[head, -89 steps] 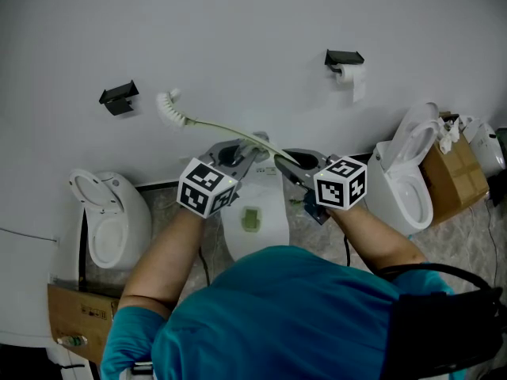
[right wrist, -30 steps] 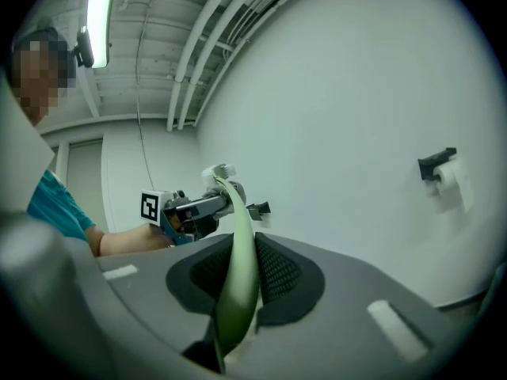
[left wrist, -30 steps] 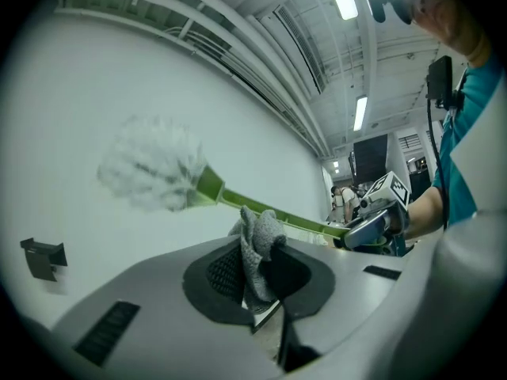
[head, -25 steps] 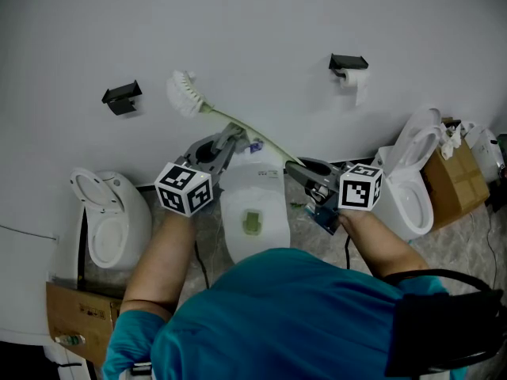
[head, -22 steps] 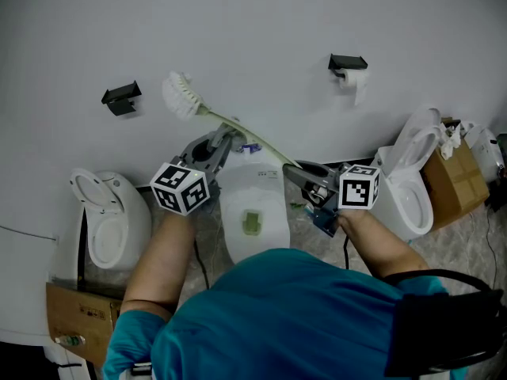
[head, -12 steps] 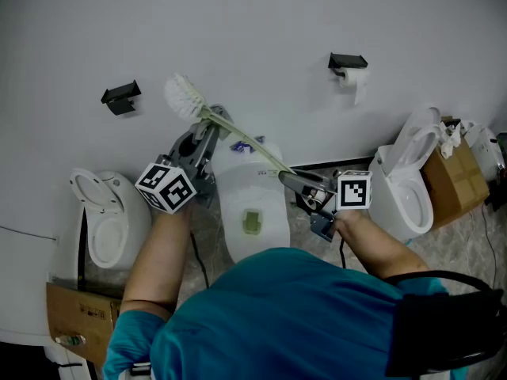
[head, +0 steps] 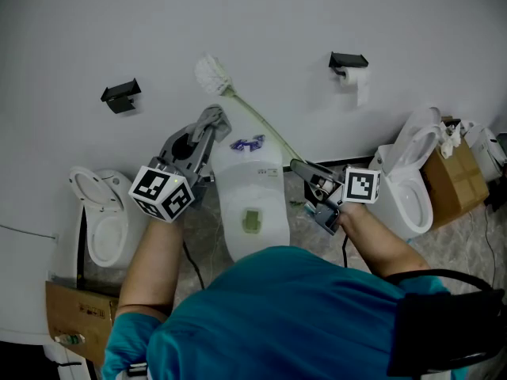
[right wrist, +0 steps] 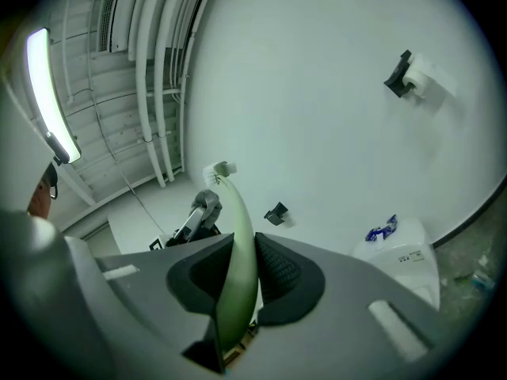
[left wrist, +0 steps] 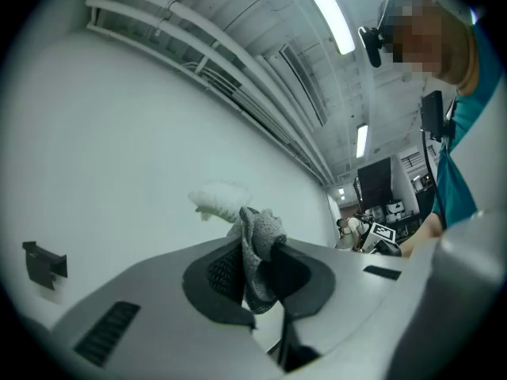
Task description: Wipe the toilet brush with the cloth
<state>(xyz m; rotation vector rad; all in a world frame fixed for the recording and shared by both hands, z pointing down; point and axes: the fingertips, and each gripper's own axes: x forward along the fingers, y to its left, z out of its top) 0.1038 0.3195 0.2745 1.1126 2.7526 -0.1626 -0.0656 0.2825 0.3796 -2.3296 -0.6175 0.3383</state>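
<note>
The toilet brush has a white bristle head (head: 212, 74) and a long pale green handle (head: 261, 125) that slants down to the right. My right gripper (head: 301, 168) is shut on the lower part of that handle (right wrist: 238, 267), and the brush head (right wrist: 215, 169) is raised toward the wall. My left gripper (head: 214, 119) is shut on a bunched grey cloth (left wrist: 257, 248), just below and left of the brush head (left wrist: 219, 199). Whether the cloth touches the brush I cannot tell. In the right gripper view the left gripper (right wrist: 200, 212) shows beside the handle.
A white toilet (head: 252, 200) stands below the grippers, with a blue wrapper (head: 248, 142) on its tank. More toilets stand at left (head: 103, 224) and right (head: 408, 172). A paper-roll holder (head: 348, 63) and a bare holder (head: 119, 96) hang on the wall. Cardboard boxes (head: 453, 176) sit at the sides.
The brush head has swung right and upward along the wall. My left gripper with the cloth slid up the handle toward the head and now sits just beside it.
</note>
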